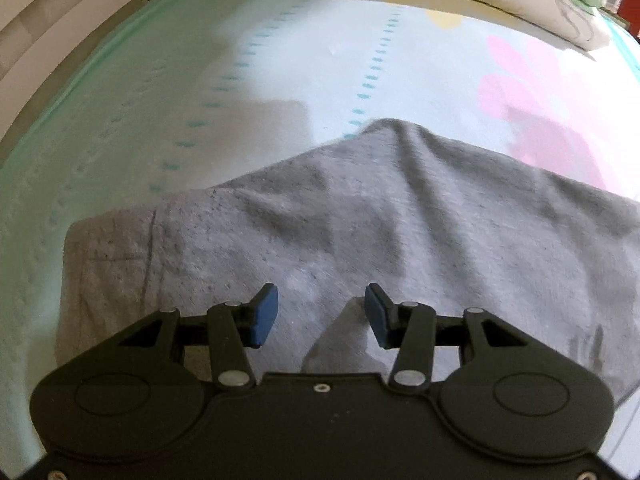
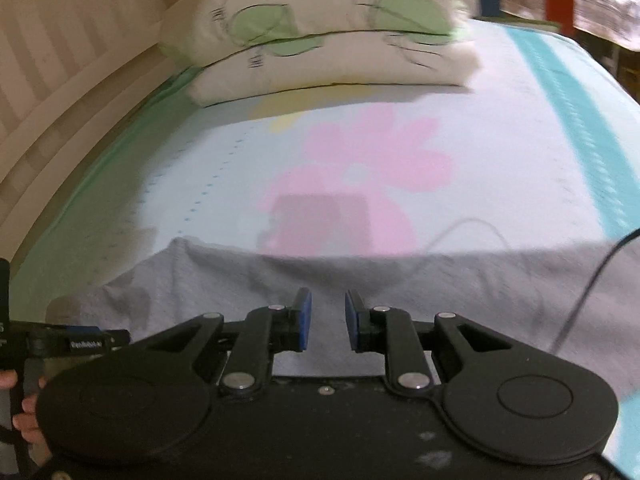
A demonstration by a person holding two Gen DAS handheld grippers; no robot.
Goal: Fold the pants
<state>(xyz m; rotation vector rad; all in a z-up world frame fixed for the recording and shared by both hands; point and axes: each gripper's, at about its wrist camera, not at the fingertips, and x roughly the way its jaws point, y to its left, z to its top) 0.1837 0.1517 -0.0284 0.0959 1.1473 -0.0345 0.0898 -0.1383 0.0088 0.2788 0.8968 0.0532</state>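
Grey pants (image 1: 360,220) lie spread and creased on the bed sheet (image 1: 280,60), with a hem or waistband edge at the left. My left gripper (image 1: 322,300) hovers over them with its blue pads wide apart and only the flat cloth below, nothing pinched. In the right wrist view the pants (image 2: 440,292) stretch across the lower half. My right gripper (image 2: 328,300) stands above them, jaws apart by a narrow gap and empty. Part of the left gripper (image 2: 60,344) and the hand holding it (image 2: 24,420) show at the left edge.
Two stacked white pillows (image 2: 320,32) with green leaf prints sit at the head of the bed. A beige slatted headboard or wall (image 2: 60,80) runs along the left. The sheet (image 2: 500,180) bears a pink flower (image 2: 360,160). A thin dark cable (image 2: 580,300) crosses the pants at right.
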